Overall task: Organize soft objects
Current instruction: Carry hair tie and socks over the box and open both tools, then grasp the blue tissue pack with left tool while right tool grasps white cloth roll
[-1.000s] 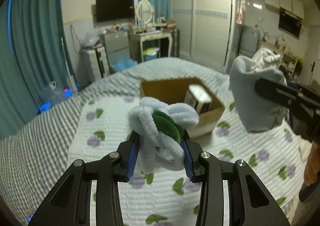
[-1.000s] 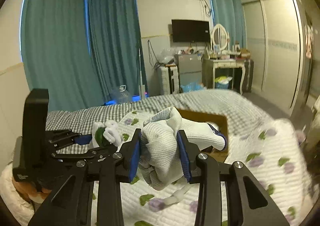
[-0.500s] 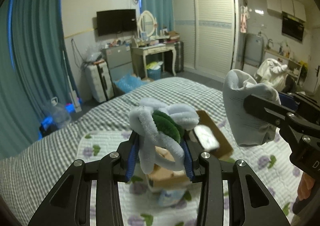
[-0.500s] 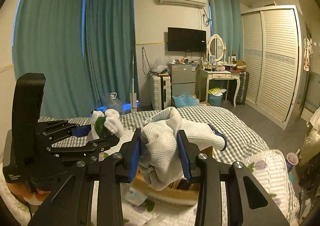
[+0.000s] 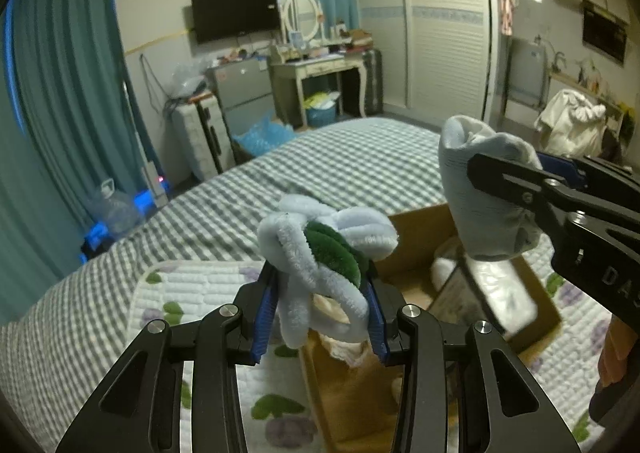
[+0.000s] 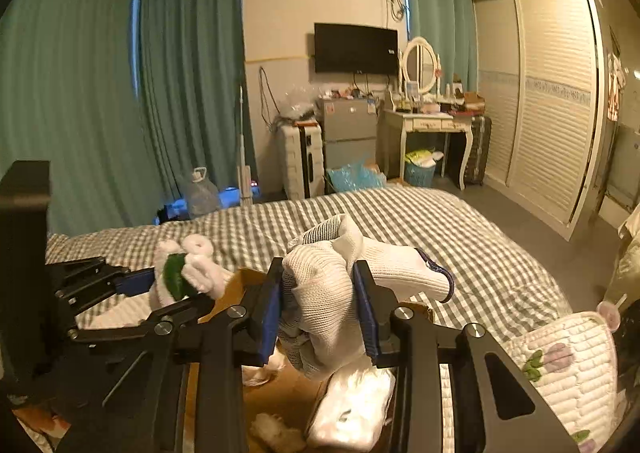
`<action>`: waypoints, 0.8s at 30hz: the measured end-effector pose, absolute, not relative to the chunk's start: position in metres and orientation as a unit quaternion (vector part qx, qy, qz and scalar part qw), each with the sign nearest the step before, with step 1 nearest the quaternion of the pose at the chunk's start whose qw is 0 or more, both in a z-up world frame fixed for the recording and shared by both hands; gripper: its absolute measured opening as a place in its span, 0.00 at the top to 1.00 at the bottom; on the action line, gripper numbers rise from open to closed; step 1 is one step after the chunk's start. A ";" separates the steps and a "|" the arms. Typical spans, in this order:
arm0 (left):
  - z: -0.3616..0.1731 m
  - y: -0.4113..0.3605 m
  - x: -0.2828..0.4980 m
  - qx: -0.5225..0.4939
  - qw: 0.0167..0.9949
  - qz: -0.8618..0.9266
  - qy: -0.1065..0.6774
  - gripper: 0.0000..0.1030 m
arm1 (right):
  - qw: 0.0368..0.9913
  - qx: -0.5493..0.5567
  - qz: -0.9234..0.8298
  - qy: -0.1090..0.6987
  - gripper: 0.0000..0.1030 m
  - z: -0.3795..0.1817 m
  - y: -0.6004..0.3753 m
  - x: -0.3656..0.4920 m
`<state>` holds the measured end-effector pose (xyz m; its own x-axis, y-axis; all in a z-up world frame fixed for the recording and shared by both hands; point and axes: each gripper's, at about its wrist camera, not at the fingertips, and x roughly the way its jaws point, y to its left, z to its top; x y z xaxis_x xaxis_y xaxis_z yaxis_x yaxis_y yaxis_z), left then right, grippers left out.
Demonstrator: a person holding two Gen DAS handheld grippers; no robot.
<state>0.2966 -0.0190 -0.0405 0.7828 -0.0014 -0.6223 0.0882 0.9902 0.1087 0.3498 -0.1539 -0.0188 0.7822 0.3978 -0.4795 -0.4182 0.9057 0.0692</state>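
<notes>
Left gripper [image 5: 322, 319] pinches a fluffy pale-blue chenille loop toy with a green centre [image 5: 324, 253], held above the open brown cardboard box [image 5: 416, 231] on the grey checked bed [image 5: 224, 213]. Right gripper [image 6: 320, 313] clamps a white knitted work glove [image 6: 332, 293] over the box, at 3 o'clock of the toy.

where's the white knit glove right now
The white knit glove is clamped in the right gripper, centre of the right wrist view, held above the open cardboard box on the bed, with the left gripper's fuzzy blue-and-green toy to its left.
</notes>
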 end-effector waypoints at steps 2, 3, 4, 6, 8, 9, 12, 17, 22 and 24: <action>-0.046 -0.021 0.300 0.061 0.941 -0.029 0.331 0.63 | 0.940 -0.016 0.216 0.266 0.68 -0.029 -0.153 0.366; -0.049 -0.022 0.303 0.061 0.940 -0.029 0.334 0.63 | 0.940 -0.016 0.213 0.267 0.68 -0.033 -0.155 0.371; -0.051 -0.023 0.304 0.061 0.939 -0.028 0.337 0.63 | 0.939 -0.013 0.213 0.269 0.68 -0.036 -0.155 0.376; -0.050 -0.027 0.300 0.067 0.940 -0.027 0.334 0.62 | 0.936 -0.007 0.218 0.275 0.68 -0.040 -0.155 0.379; -0.044 -0.028 0.297 0.061 0.943 -0.027 0.327 0.58 | 0.937 -0.007 0.216 0.275 0.65 -0.040 -0.155 0.378; -0.040 -0.028 0.298 0.055 0.944 -0.030 0.325 0.58 | 0.938 -0.007 0.214 0.271 0.63 -0.039 -0.156 0.376; -0.026 -0.029 0.292 0.046 0.945 -0.036 0.320 0.27 | 0.943 0.000 0.202 0.264 0.43 -0.027 -0.159 0.373; 0.015 -0.036 0.261 0.063 0.956 -0.024 0.284 0.18 | 0.953 0.020 0.187 0.236 0.36 0.015 -0.176 0.350; 0.079 -0.039 0.209 0.067 0.968 -0.014 0.240 0.18 | 0.963 0.023 0.180 0.199 0.34 0.080 -0.192 0.298; 0.102 -0.037 0.187 0.067 0.973 -0.009 0.220 0.18 | 0.967 0.015 0.175 0.183 0.29 0.106 -0.196 0.271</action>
